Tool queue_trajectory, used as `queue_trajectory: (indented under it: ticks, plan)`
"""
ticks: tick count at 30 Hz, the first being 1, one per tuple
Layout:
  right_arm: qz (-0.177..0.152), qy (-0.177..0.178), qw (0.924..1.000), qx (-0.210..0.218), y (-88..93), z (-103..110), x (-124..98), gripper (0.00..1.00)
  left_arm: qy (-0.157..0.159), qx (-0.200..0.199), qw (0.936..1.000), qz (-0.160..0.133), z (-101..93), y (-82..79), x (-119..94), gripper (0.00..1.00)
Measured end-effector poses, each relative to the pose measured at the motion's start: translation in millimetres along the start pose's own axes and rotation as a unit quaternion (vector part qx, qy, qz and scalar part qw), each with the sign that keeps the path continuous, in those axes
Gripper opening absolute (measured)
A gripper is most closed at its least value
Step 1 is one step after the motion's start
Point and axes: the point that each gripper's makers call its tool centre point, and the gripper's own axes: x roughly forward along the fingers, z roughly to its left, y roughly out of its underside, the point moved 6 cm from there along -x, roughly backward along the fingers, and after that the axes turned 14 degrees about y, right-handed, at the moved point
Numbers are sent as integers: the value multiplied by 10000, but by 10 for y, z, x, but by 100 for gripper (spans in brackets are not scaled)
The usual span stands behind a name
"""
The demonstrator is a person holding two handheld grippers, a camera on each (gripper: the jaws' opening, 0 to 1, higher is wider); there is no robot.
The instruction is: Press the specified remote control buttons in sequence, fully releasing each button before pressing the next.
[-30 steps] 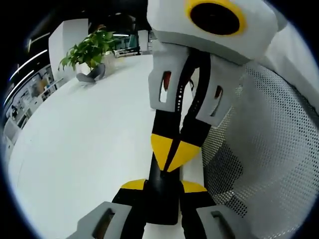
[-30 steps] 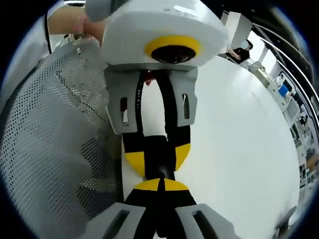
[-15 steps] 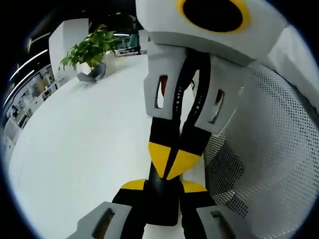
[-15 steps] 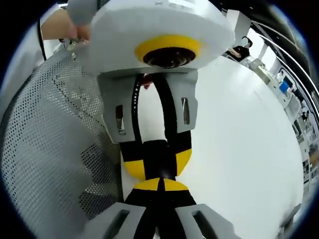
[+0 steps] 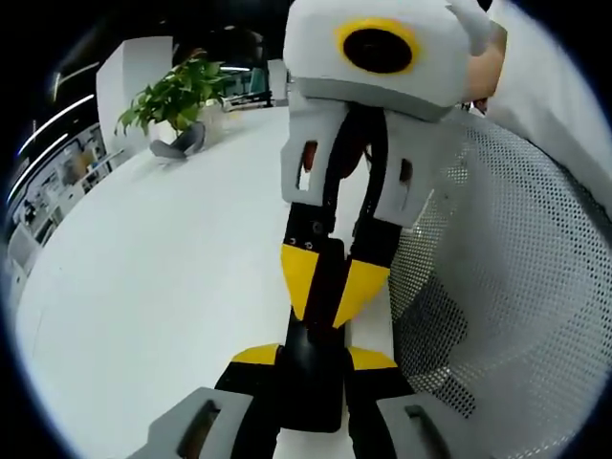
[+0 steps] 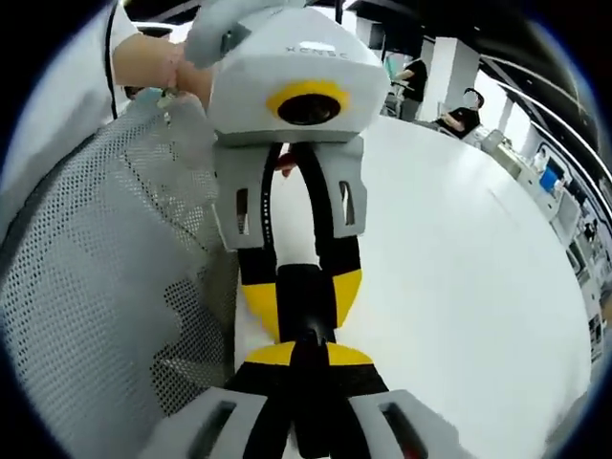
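Your right gripper [image 5: 333, 292] has backed away from the left gripper [image 6: 298, 304] since a moment ago; both sets of jaws are still clamped on the same dark remote [image 5: 314, 368], which lies at six o'clock in each view, over the white table [image 5: 163, 277]. No button is visible, so you're probably repositioning between presses, I'd judge.

No legible text, label or number on anything
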Motion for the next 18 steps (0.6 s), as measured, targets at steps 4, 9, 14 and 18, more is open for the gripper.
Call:
queue_trajectory:
  ticks: [4,9,14,18]
  plan:
    - [-59,-114,9998,151,77,-53,-13,23,20,21,10000,11,4,-5,0,24]
    - [187,-224,9996,56,267,-75,-22,31,43,45,10000,24,14,-6,4,24]
    - [149,-161,9994,260,360,-110,-58,26,74,76,9999,51,13,-4,1,24]
    - [35,-152,9995,263,358,-98,-46,25,90,90,9999,70,14,-8,0,24]
